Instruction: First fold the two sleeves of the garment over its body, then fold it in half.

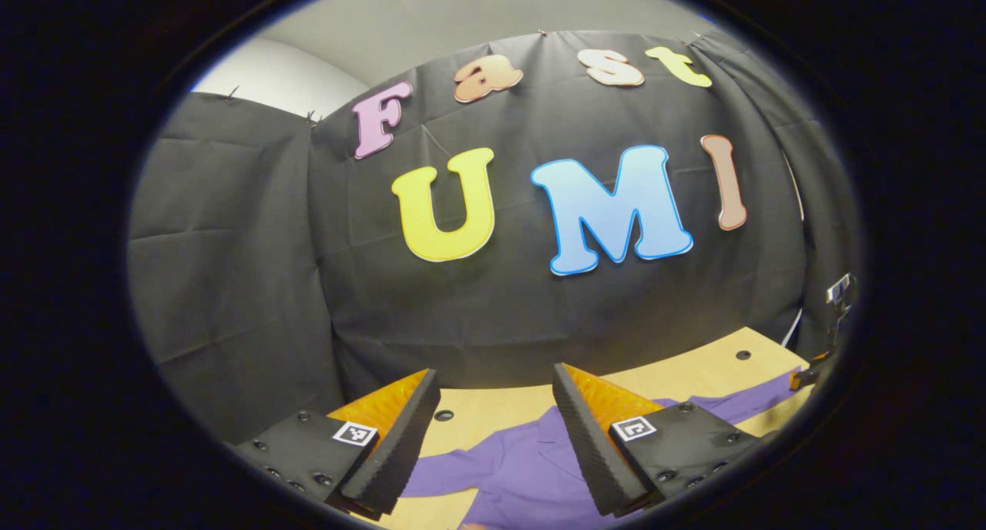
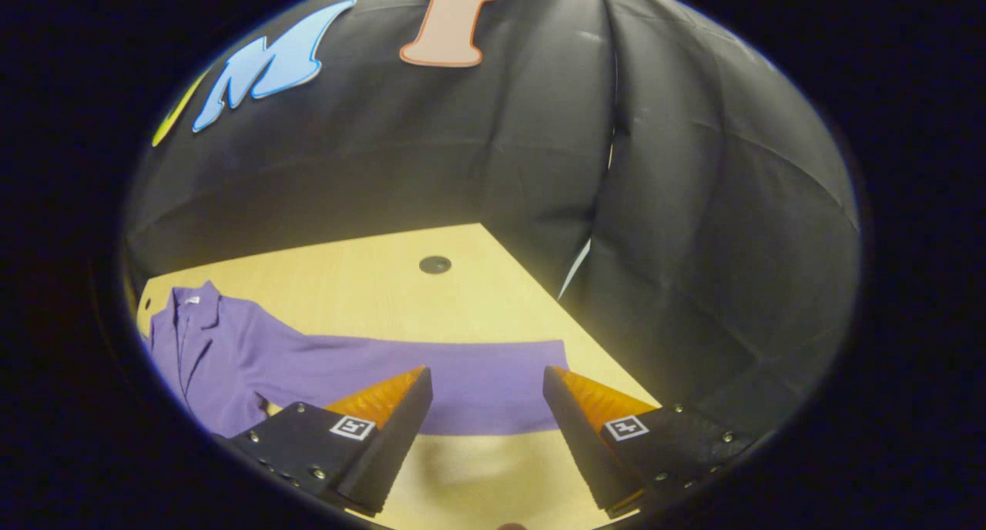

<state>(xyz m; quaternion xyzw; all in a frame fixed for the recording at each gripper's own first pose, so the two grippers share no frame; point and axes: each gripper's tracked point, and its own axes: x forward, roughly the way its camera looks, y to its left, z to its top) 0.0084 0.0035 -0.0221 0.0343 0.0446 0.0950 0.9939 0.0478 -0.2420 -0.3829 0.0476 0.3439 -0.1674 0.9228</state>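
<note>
A purple garment [image 2: 231,353] lies flat on the light wooden table [image 2: 370,291], collar toward the far side. One long sleeve [image 2: 477,380] stretches out to the right, ending near the table's right edge. My right gripper [image 2: 487,380] hovers open just above that sleeve's cuff end, with nothing between its fingers. In the left gripper view the garment's body [image 1: 524,468] lies below and between the fingers, with one sleeve [image 1: 751,399] running off to the right. My left gripper [image 1: 497,380] is open above the garment, holding nothing.
Black cloth walls close off the table's far side and right side. A round dark hole [image 2: 434,264] sits in the tabletop behind the sleeve, and others [image 1: 742,354] [image 1: 444,415] show in the left gripper view. At the far right edge, part of another device [image 1: 836,314].
</note>
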